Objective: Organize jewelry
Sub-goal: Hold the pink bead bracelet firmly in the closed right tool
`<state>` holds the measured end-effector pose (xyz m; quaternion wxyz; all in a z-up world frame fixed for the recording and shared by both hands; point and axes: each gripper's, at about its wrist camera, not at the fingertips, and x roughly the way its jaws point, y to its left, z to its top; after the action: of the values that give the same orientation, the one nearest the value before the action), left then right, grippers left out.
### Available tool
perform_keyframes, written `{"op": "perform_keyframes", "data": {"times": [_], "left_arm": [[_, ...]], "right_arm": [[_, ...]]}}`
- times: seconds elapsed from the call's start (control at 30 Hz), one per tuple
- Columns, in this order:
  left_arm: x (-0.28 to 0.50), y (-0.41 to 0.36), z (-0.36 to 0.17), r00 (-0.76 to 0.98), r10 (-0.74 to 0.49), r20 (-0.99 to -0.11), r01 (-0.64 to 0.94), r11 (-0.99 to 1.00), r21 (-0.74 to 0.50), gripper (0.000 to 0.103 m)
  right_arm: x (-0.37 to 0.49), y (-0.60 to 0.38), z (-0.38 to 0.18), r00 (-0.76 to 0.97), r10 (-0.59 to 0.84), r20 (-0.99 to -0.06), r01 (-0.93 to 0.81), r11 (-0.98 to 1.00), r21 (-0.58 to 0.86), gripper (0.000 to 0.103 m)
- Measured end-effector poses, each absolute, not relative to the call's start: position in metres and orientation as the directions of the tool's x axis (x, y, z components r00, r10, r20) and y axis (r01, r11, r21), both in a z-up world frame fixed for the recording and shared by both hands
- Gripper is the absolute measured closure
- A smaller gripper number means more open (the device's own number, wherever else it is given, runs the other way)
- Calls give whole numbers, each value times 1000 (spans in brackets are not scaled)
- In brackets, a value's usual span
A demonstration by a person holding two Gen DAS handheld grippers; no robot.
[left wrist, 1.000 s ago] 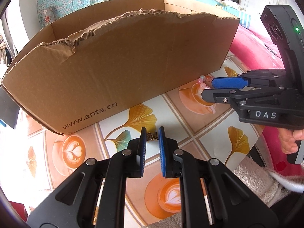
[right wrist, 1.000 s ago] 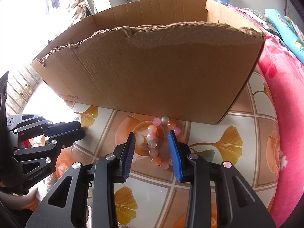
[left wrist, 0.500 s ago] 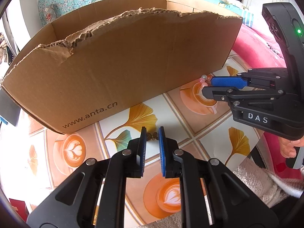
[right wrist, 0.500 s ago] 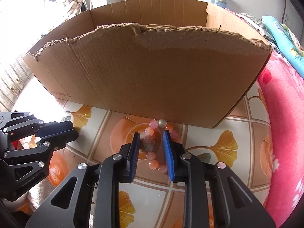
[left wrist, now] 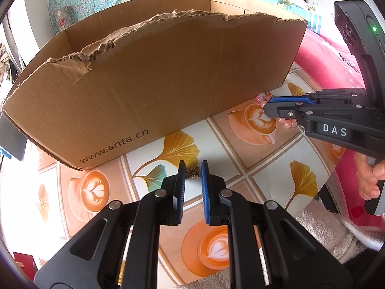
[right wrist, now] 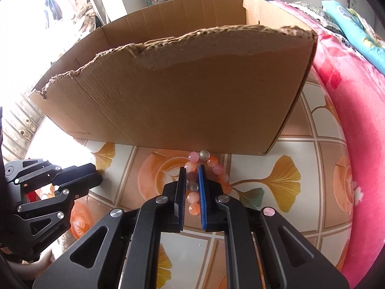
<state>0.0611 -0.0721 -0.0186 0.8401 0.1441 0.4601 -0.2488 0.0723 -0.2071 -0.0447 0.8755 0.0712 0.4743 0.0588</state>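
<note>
A pink bead bracelet lies on the table in front of a torn cardboard box. My right gripper is shut on one side of the bracelet; several beads sit between its blue pads. In the left wrist view the right gripper shows at the right with beads under it. My left gripper is shut on a small bronze butterfly charm, which rests on the table just before the box.
The table wears a cloth printed with ginkgo leaves and coffee cups. A pink blanket lies to the right. A hand holds the right gripper's handle. The box's front wall is high and ragged.
My right gripper's jaws closed from wide open onto the bracelet's beads. My left gripper stayed around the butterfly charm and barely moved.
</note>
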Motion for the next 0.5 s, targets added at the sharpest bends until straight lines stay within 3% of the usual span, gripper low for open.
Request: {"op": "perform_keyframes", "data": {"times": [0.5], "left_arm": [[61,-72,-19,453,-285,-845,550,835,13,91]], "right_arm": [[56,-217,-42,520,190,-833,-56,981,188,93]]}}
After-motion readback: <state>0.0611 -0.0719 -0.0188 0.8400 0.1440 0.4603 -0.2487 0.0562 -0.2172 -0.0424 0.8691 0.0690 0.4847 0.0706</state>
